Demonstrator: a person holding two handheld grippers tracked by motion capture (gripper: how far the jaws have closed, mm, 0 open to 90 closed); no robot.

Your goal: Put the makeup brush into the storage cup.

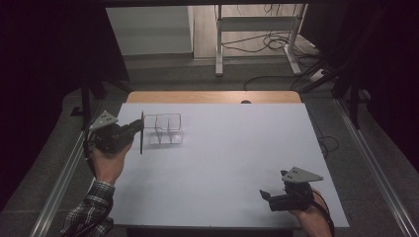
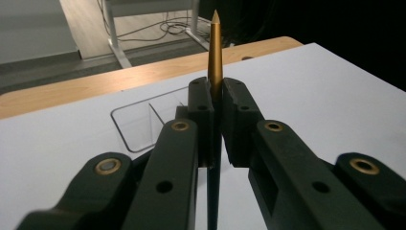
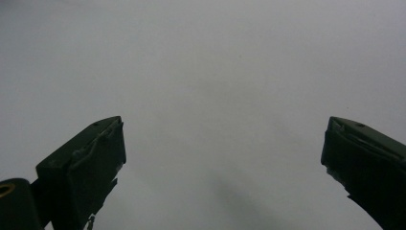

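Note:
My left gripper (image 1: 137, 127) is shut on a thin pen, held upright. Its gold pointed upper part (image 2: 215, 52) rises above the closed jaws and its dark lower shaft (image 2: 213, 191) hangs below them. In the high view the pen (image 1: 142, 133) stands just left of a clear plastic holder with compartments (image 1: 165, 129); the holder (image 2: 139, 122) lies beyond the jaws. Near the table's front right, my right gripper (image 1: 265, 194) stands open over bare white tabletop, its two dark fingers (image 3: 86, 163) wide apart with nothing between them.
The white tabletop (image 1: 232, 158) has a wooden strip (image 1: 212, 97) along its far edge. Beyond it stand a white metal frame (image 1: 257, 29) and loose cables (image 1: 276, 42) on the floor. Metal rails run along both sides of the table.

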